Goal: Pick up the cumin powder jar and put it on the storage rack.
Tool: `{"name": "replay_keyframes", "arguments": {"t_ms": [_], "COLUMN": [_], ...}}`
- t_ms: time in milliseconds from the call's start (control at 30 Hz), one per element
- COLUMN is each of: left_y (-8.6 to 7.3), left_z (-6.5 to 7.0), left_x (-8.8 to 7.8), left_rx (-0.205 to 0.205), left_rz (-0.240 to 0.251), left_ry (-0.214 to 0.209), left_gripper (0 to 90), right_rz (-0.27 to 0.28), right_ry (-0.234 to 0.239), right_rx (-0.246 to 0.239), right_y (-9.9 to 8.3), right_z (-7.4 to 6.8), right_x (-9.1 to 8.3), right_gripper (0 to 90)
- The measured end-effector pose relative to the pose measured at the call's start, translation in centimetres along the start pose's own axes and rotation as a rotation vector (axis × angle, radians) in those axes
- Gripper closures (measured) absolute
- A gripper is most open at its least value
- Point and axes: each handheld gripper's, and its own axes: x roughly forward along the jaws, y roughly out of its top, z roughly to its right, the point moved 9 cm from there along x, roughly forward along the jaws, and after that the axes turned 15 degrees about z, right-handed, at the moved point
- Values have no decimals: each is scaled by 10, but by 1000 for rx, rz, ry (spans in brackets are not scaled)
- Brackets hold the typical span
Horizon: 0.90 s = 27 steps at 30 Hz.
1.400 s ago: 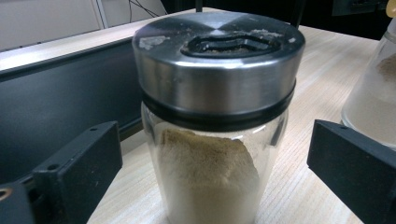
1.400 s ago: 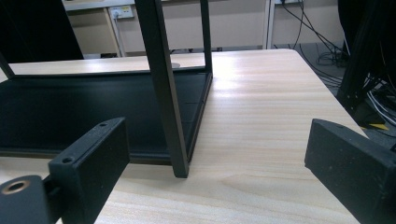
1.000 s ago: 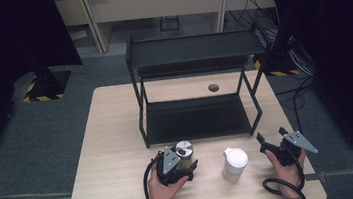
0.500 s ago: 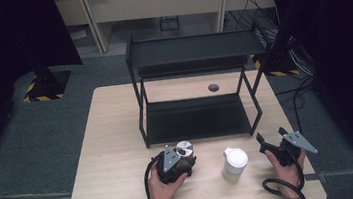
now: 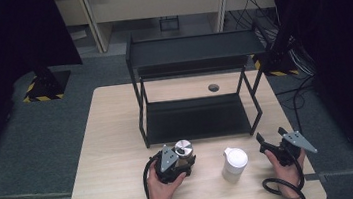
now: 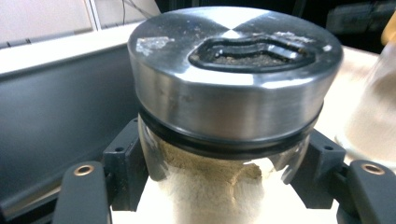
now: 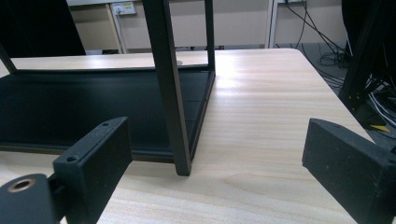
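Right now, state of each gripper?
Left gripper: shut on the glass jar with the round steel lid.
Right gripper: open, holding nothing, beside the black metal shelf rack.

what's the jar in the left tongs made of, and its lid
The jar body looks like clear glass or plastic: the tan powder inside shows through the wall. Its lid looks like brushed metal, with a streaked silver sheen and bright highlights, above a dark ring that may be a rubber seal.
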Motion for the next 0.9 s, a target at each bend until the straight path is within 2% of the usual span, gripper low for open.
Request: {"name": "replay_keyframes", "arguments": {"t_ms": [133, 333, 467, 767, 900], "left_y": [13, 32, 42, 58, 66], "left_z": [2, 6, 8, 13, 12], "left_x": [-5, -11, -17, -20, -19], "left_rx": [1, 28, 33, 75, 76], "left_rz": [53, 96, 127, 139, 147], "left_ry": [5, 8, 13, 35, 55], "left_gripper": [311, 311, 311, 311, 311], "right_rz": [3, 2, 3, 3, 3], "right_ry": [0, -1, -1, -3, -3], "right_rx": [-1, 3, 1, 1, 0], "right_y": [0, 0, 0, 0, 0], "right_z": [0, 0, 0, 0, 0], "right_x": [0, 0, 0, 0, 0], "right_gripper": [88, 88, 88, 89, 89]}}
